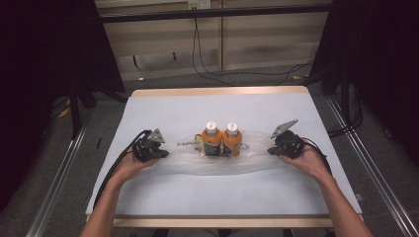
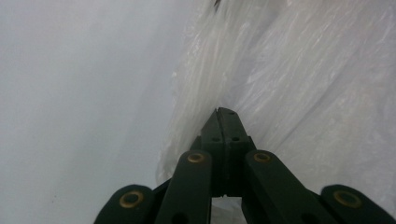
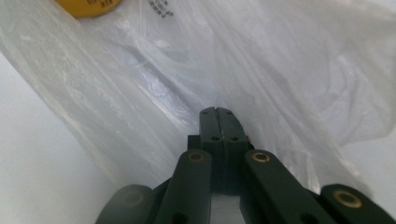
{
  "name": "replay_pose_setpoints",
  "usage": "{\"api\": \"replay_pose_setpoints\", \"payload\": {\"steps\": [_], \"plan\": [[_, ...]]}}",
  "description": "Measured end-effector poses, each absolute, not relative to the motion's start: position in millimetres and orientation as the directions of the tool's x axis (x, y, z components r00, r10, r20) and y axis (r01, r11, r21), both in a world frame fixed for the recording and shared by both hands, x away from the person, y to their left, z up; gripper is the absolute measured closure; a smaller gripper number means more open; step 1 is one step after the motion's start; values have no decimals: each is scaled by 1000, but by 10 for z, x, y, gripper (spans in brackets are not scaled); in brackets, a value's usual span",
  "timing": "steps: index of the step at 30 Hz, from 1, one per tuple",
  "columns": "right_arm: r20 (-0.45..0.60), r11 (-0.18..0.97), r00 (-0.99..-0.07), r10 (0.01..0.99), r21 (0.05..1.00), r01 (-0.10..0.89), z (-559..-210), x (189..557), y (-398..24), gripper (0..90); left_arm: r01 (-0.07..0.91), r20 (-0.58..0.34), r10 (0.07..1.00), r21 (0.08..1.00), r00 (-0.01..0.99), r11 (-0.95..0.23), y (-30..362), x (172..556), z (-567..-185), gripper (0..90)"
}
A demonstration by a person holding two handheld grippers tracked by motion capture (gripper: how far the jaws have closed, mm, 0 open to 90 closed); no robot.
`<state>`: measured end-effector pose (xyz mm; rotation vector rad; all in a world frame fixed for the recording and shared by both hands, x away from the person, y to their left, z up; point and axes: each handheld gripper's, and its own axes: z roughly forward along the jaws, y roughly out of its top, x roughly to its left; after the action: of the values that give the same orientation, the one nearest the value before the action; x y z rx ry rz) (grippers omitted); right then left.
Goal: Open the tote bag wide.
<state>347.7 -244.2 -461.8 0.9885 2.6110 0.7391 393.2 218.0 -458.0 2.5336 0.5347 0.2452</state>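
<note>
Two orange bottles with white caps stand side by side inside a clear crinkly plastic bag. The left gripper pinches the bag's left end. The right gripper pinches its right end.

Two bottles stand side by side, touching, in the middle of the table, inside a plastic bag that lies across it from left to right. My left gripper sits at the bag's left end, my right gripper at its right end, jaws closed on plastic.
</note>
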Motion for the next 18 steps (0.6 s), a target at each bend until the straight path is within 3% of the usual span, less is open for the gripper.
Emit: {"api": "replay_pose_setpoints", "payload": {"steps": [18], "plan": [[17,552,-769,639,687,473,-4405,3404,-2306,894,298,-24,400,709,916,-640,2108,3844,-4322,900]]}}
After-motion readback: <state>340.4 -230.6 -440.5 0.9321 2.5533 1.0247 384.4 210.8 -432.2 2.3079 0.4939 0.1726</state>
